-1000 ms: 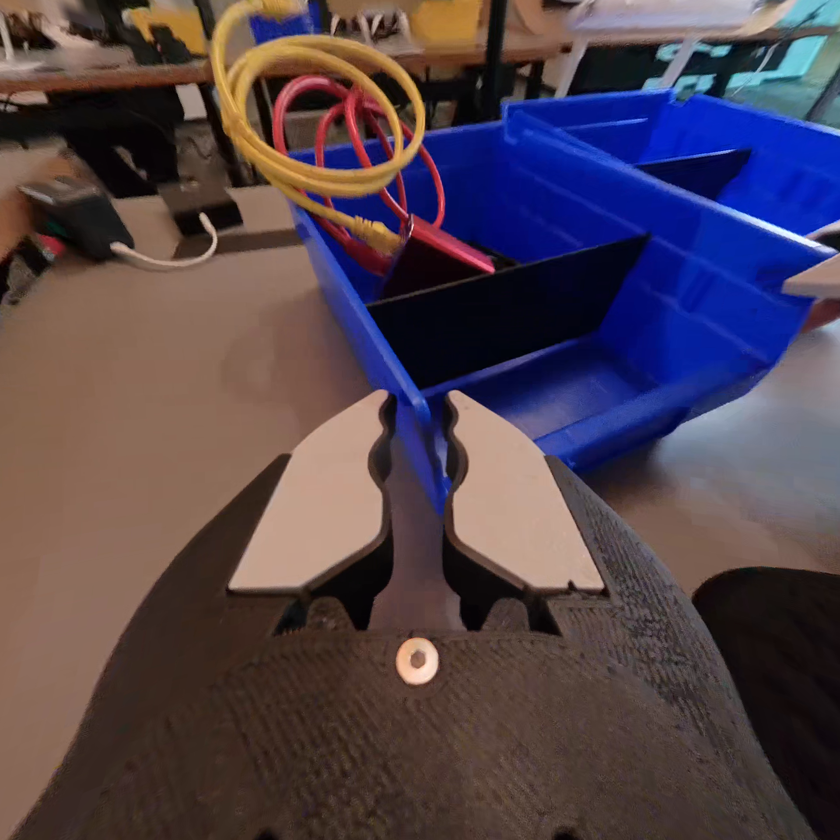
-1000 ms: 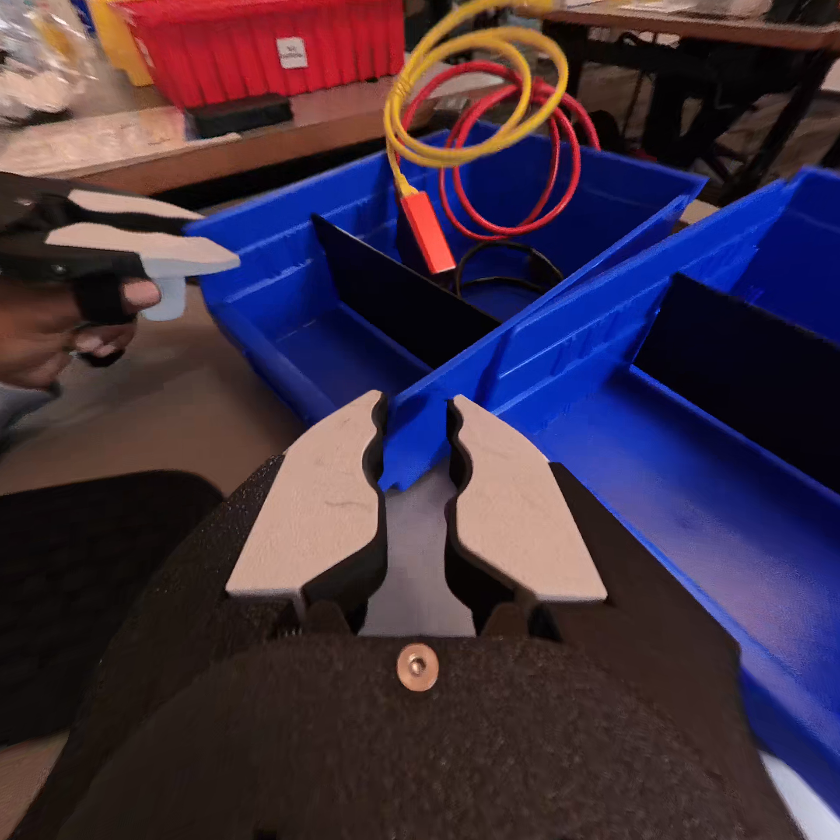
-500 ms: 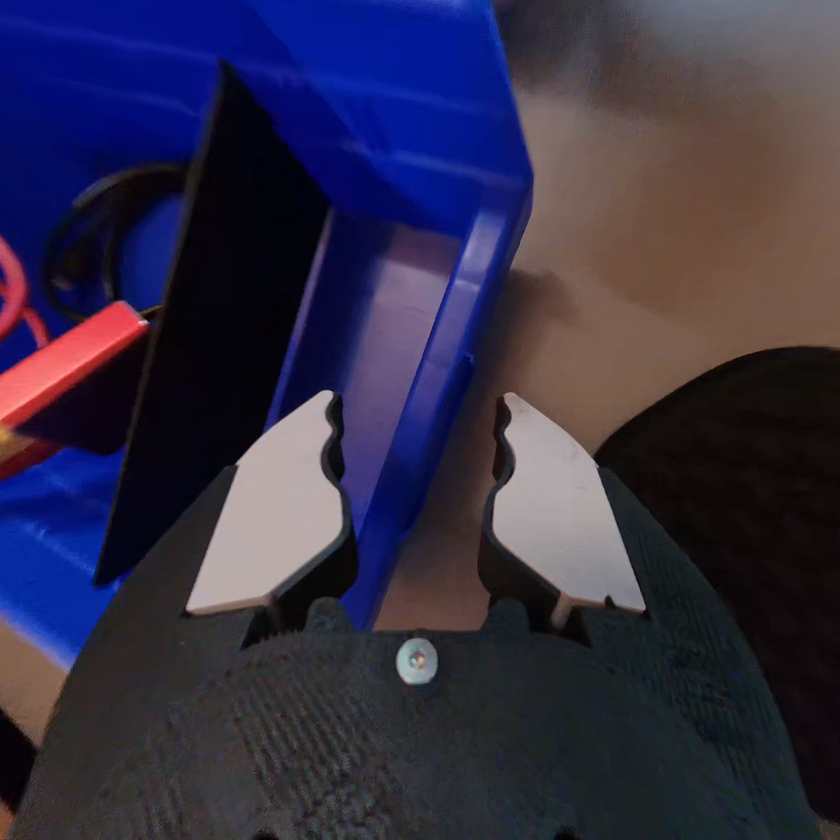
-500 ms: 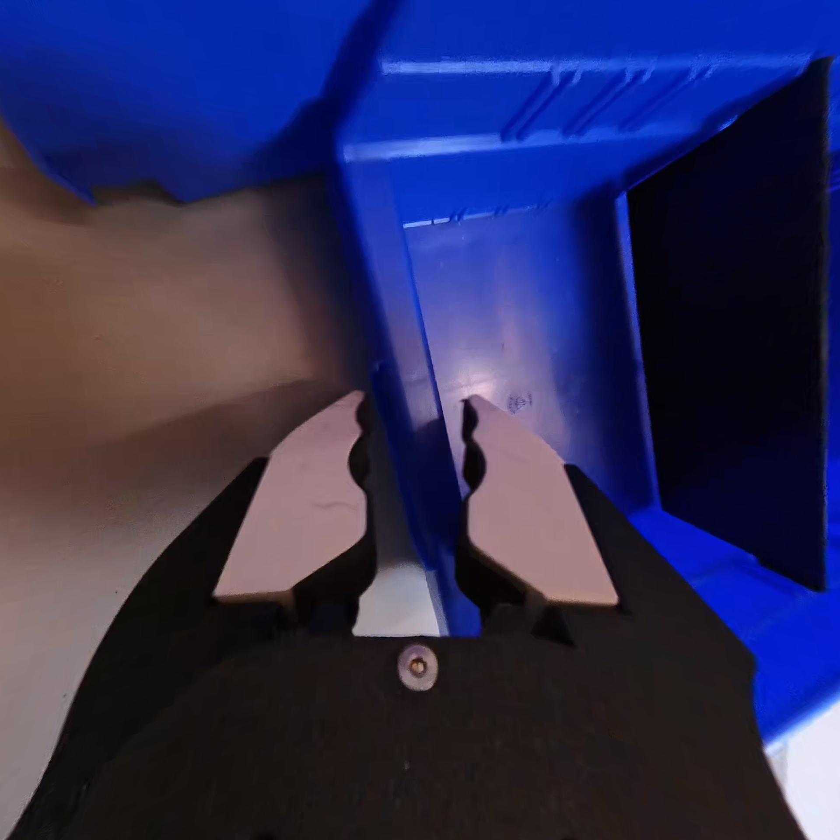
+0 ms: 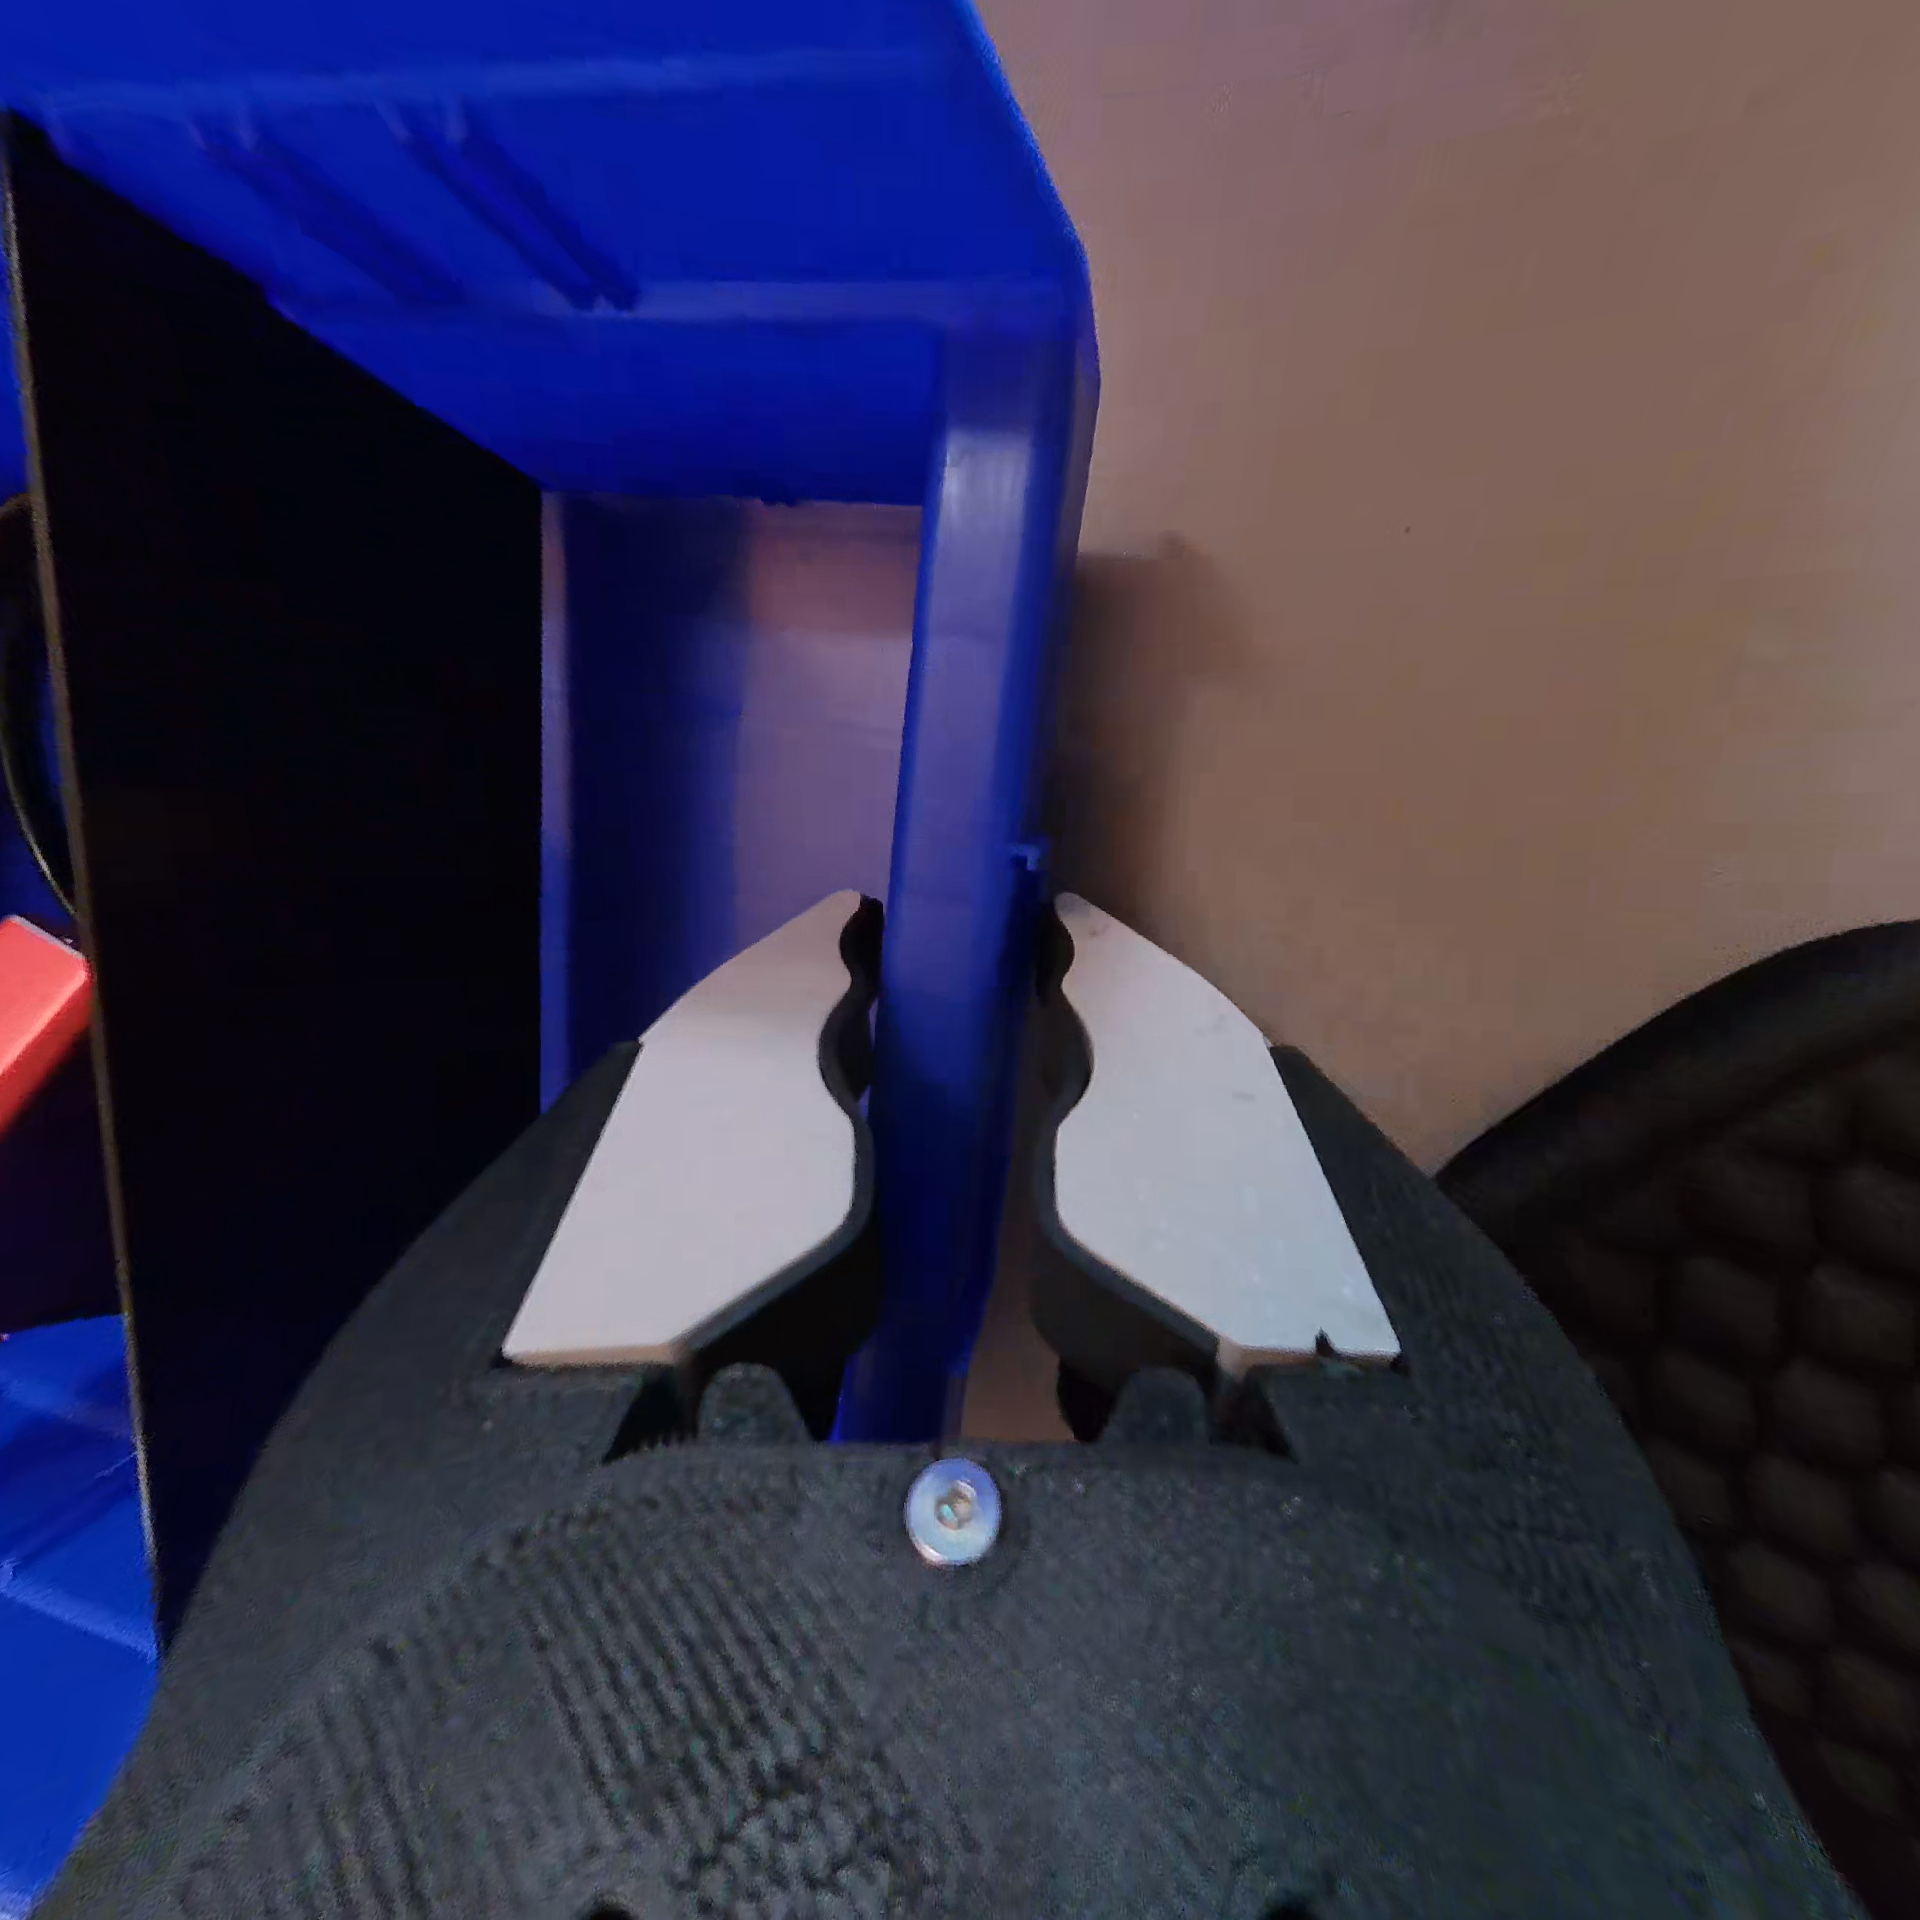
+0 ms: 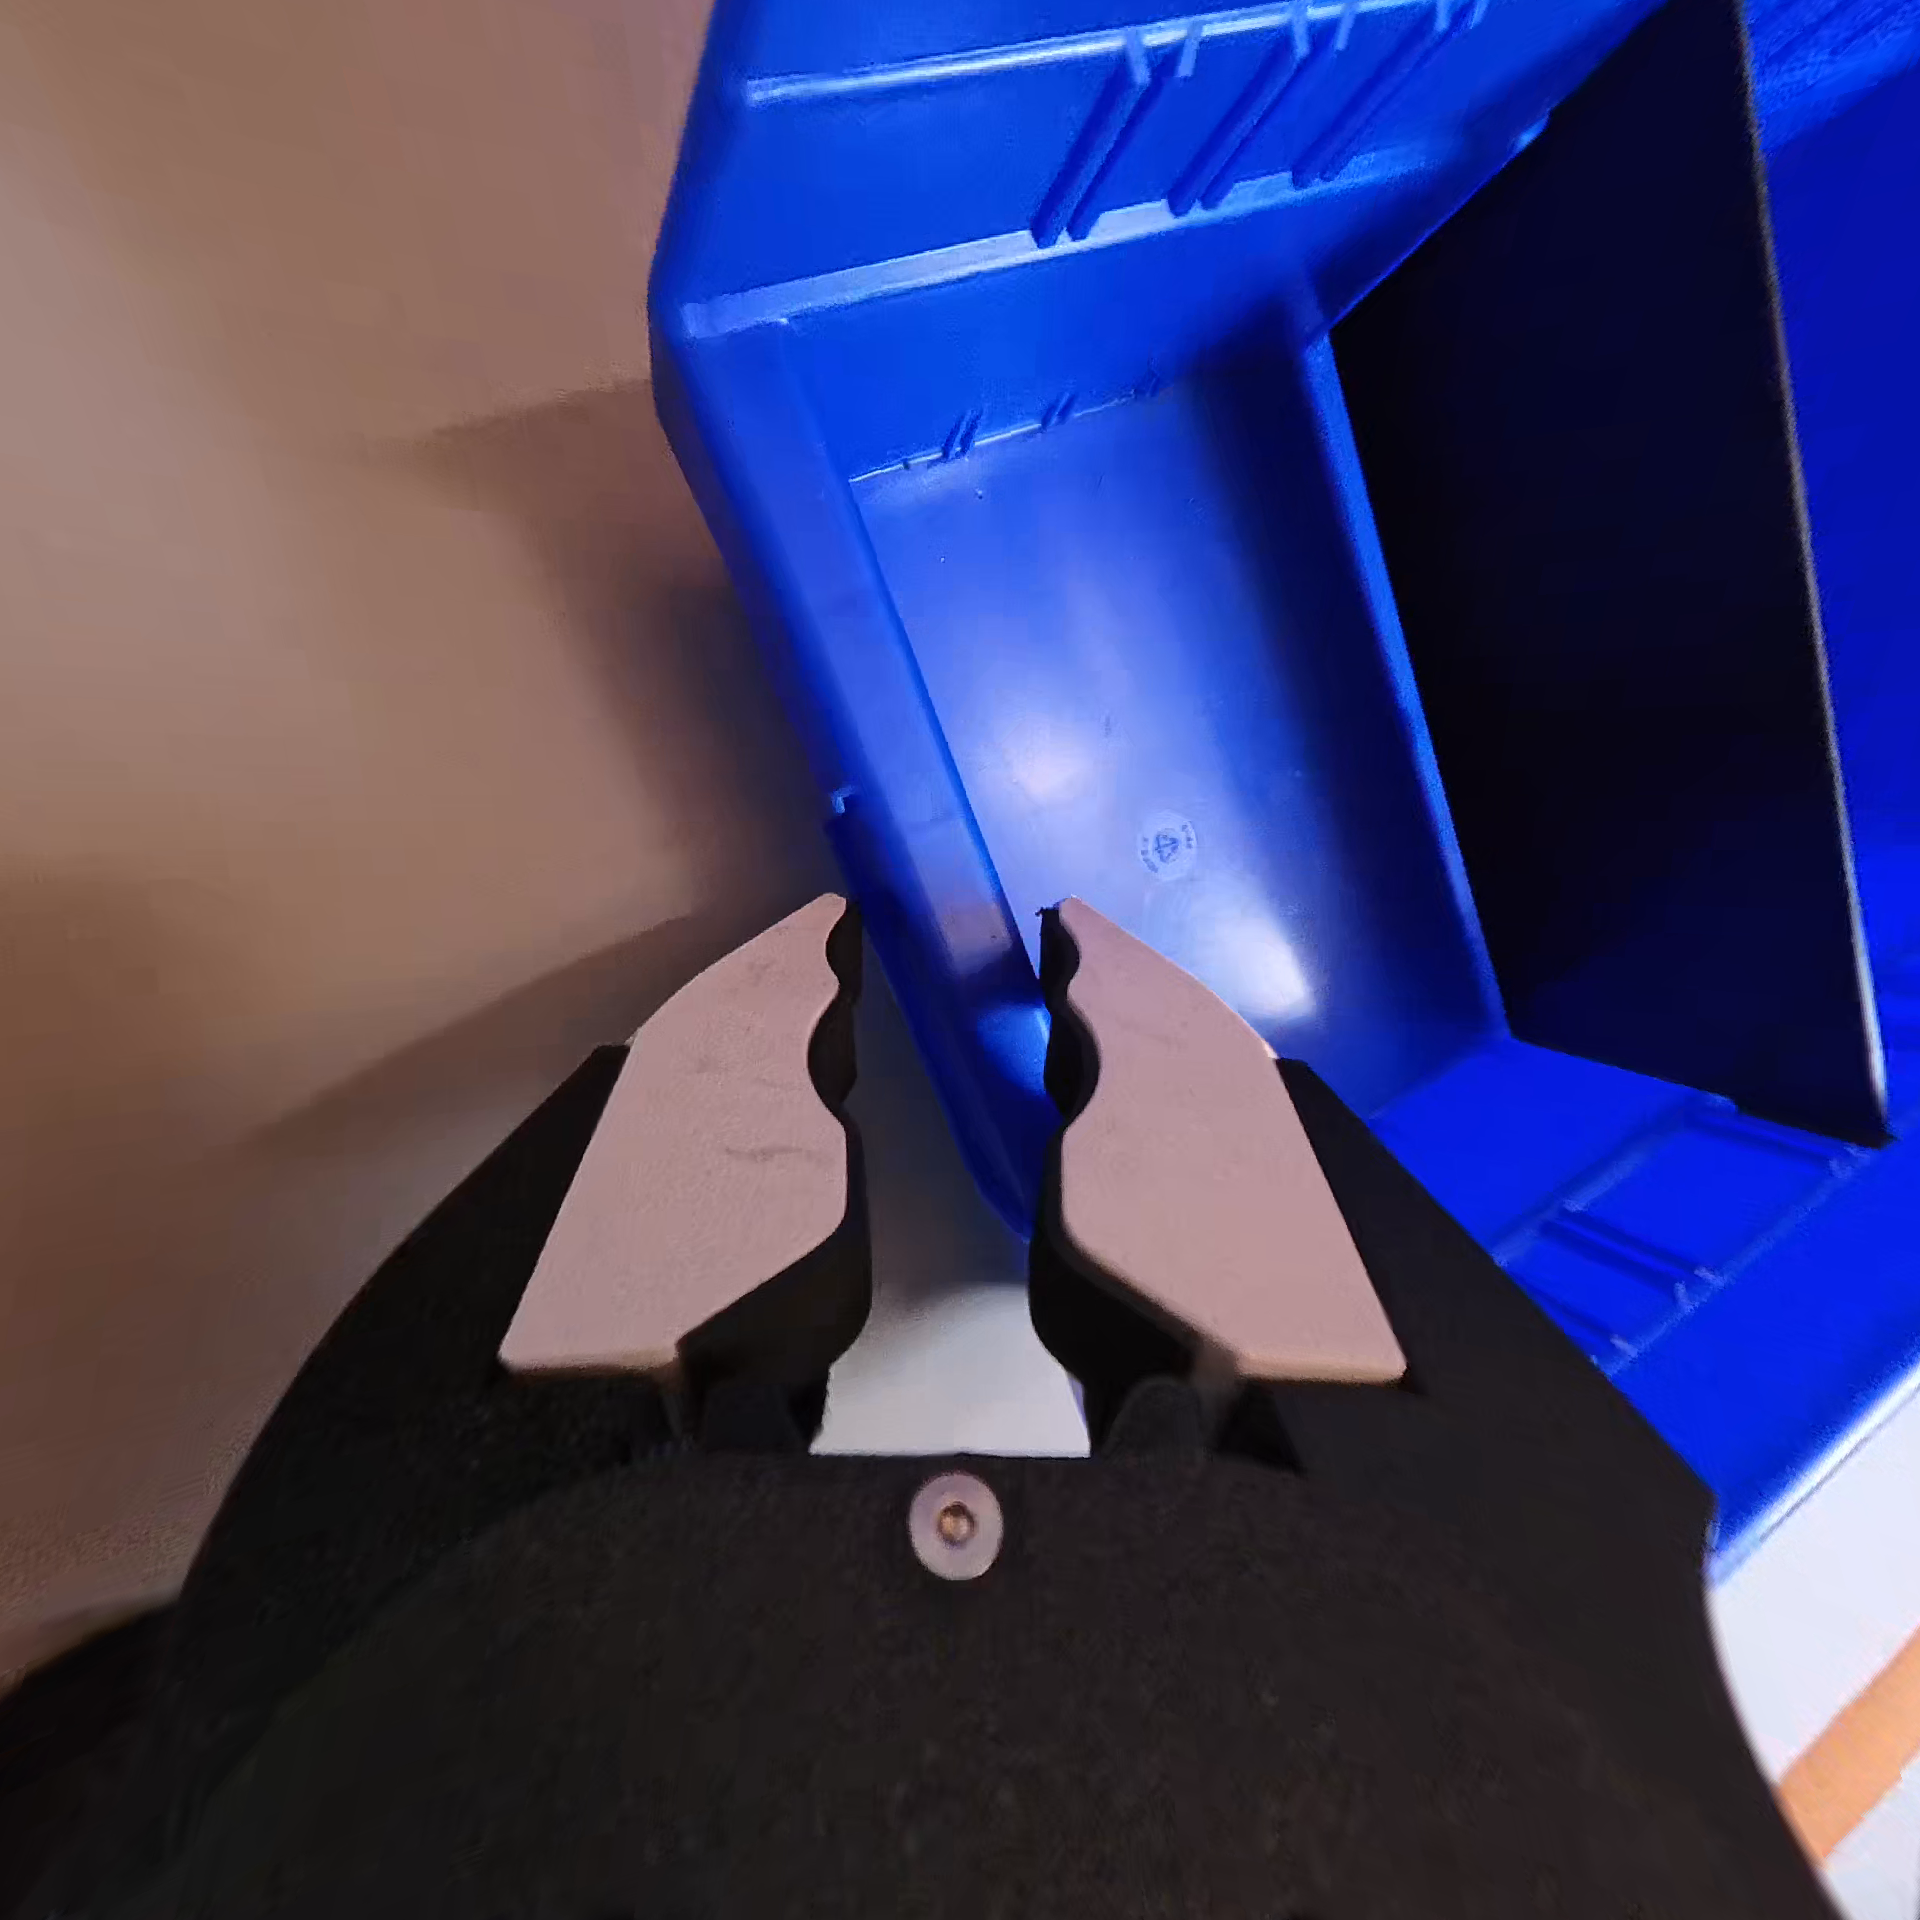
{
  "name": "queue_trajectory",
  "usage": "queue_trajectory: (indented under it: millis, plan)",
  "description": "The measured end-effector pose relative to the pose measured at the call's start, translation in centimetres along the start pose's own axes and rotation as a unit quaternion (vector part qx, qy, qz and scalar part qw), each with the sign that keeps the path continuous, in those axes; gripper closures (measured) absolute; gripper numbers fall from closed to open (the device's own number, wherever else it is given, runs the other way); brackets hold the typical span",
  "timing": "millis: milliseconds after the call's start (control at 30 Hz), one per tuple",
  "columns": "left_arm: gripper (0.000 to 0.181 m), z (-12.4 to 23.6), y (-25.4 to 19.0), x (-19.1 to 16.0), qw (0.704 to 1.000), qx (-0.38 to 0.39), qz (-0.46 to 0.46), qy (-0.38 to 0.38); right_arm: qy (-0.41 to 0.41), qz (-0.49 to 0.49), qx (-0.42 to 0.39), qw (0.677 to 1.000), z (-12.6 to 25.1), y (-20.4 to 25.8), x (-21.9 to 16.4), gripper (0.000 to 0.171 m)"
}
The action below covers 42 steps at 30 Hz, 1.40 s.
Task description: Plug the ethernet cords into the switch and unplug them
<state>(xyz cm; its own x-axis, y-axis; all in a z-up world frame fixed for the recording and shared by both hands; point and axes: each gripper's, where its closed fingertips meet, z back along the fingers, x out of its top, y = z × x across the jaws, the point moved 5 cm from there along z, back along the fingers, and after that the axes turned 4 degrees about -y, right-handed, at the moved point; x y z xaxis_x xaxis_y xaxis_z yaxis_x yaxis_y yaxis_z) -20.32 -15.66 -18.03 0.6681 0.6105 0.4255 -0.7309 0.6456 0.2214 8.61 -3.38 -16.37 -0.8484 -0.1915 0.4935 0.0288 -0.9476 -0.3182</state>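
Observation:
In the left wrist view my left gripper (image 5: 958, 914) is shut on the side wall of a blue bin (image 5: 977, 675), one finger inside and one outside. A corner of the red switch (image 5: 31, 997) and a bit of black cable (image 5: 12, 675) show behind the bin's black divider (image 5: 291, 831). In the right wrist view my right gripper (image 6: 948, 909) is shut on the end wall of a second blue bin (image 6: 1143, 623), which has its own black divider (image 6: 1610, 623). The yellow and red ethernet cords are out of view.
The bins rest on a tan table (image 5: 1507, 468), which also shows in the right wrist view (image 6: 312, 520). The black body of the other gripper (image 5: 1714, 1299) sits close to the right of my left gripper. A white surface (image 6: 1829, 1590) lies at the lower right.
Both views have tipped from looking across the bins to looking steeply down. The left gripper opened, then closed on the bin wall. The right gripper stays on its bin wall.

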Motion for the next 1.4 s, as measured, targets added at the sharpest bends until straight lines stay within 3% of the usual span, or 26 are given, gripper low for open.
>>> queue_trajectory:
  millis: [233,600,733,867,967,1200,1400]
  plan:
    - [0.152,-0.5,0.2,0.8,1.000,0.015,0.005,-0.006,0.035,-0.059,-0.070,0.995,1.9,-4.0,-6.2,0.140]
    - [0.151,-1.7,2.4,2.0,0.999,0.040,0.006,-0.014,0.030,-0.116,-0.139,0.983,0.3,-12.5,-8.0,0.139]
    - [0.151,-2.4,4.1,2.4,0.998,0.052,0.006,-0.020,-0.118,-0.152,-0.159,0.968,3.2,-12.1,-4.3,0.135]
    - [0.150,-2.8,5.8,2.3,0.998,0.063,0.009,-0.031,-0.313,-0.221,-0.137,0.913,6.4,-10.8,-0.8,0.131]
    - [0.148,-2.7,6.3,2.4,0.996,0.067,0.025,-0.050,-0.375,-0.231,-0.154,0.885,6.2,-10.2,-0.8,0.131]
    - [0.141,2.9,6.9,3.6,0.972,0.097,0.095,-0.190,-0.424,-0.241,-0.121,0.865,3.3,-8.6,-1.5,0.129]
    - [0.138,10.3,12.9,1.8,0.920,0.161,0.214,-0.285,-0.437,-0.220,-0.115,0.865,3.8,-8.2,-0.8,0.125]
